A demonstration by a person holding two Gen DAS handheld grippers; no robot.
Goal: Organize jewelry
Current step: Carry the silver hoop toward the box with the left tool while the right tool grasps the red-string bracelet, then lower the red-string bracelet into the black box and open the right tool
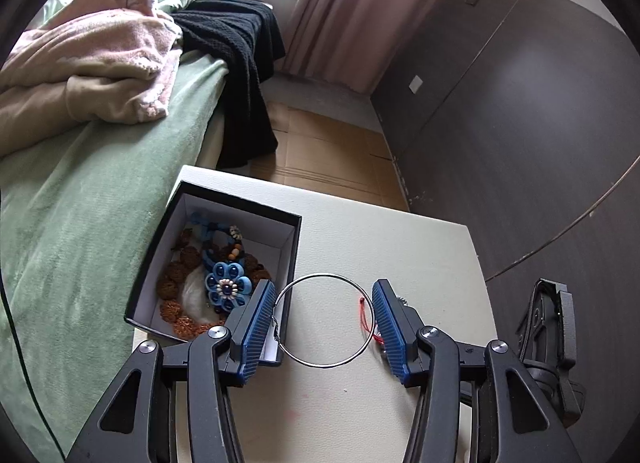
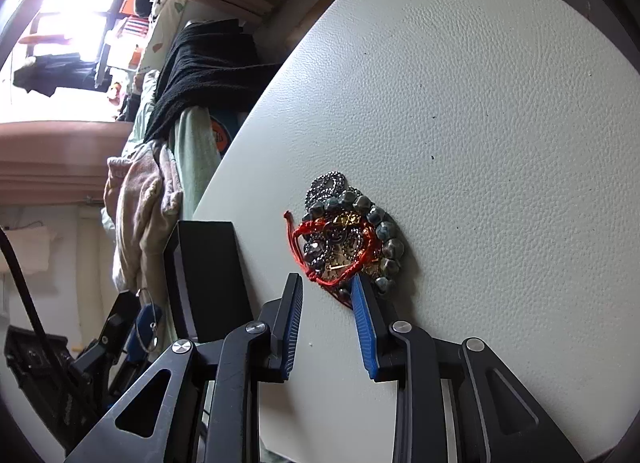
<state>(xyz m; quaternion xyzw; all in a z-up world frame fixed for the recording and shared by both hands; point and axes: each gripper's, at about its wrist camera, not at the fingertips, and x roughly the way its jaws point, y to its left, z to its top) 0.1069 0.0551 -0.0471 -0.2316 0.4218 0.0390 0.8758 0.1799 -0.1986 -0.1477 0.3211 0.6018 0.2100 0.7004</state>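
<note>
Working over the pale desk (image 1: pixel 400 247), with the open black box (image 1: pixel 224 211) sitting at its far left corner, already holding a blue flower piece (image 1: pixel 228 287) and brown beads.

Judging the step as twofold: carrying the thin wire hoop (image 1: pixel 320 274) left to the box, and picking from the tangled jewelry pile (image 2: pixel 352 231) lying on the right of the desk.

Keeping the hoop level and lowering it well inside the box walls before letting go. Taking only one strand from the pile, probably the red cord (image 2: pixel 304 231), to avoid dragging the rest.

Angling the left hand-held gripper (image 1: pixel 324 285) down, clamped across the hoop. Pointing the right hand-held gripper (image 2: pixel 326 281) down at the pile's near edge, pads narrowly apart, gripping nothing yet.
</note>
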